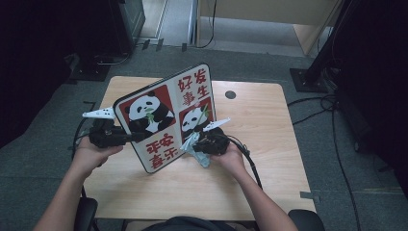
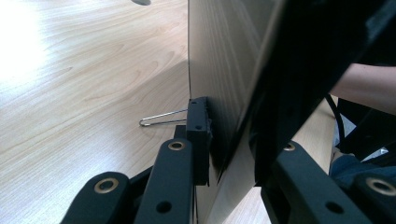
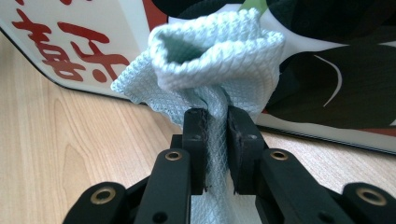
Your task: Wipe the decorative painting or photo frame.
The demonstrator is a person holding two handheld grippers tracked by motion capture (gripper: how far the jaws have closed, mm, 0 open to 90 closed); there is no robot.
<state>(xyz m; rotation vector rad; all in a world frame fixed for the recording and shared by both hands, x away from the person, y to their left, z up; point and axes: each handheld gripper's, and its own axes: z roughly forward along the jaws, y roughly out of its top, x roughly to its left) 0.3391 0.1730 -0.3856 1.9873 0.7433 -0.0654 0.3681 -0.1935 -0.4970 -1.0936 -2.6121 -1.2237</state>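
Observation:
A rectangular board [image 1: 163, 118] printed with pandas and red characters stands tilted on its lower corner on the wooden table [image 1: 255, 115]. My left gripper [image 1: 129, 137] is shut on its left edge; in the left gripper view the board's thin edge [image 2: 224, 56] runs up between the jaws of that gripper [image 2: 233, 140], beside a thin wire loop [image 2: 159, 119]. My right gripper [image 1: 198, 144] is shut on a pale blue-green cloth [image 1: 204, 159]. The bunched cloth [image 3: 219, 60] rises above the right gripper's tips [image 3: 215, 121], close against the board's printed face [image 3: 70, 42].
A small round dark spot [image 1: 230, 95] marks the table's far side. Cables [image 1: 332, 120] lie on the grey carpet to the right, near a black stand base [image 1: 308, 79]. Dark equipment [image 1: 96, 67] sits beyond the table's left corner.

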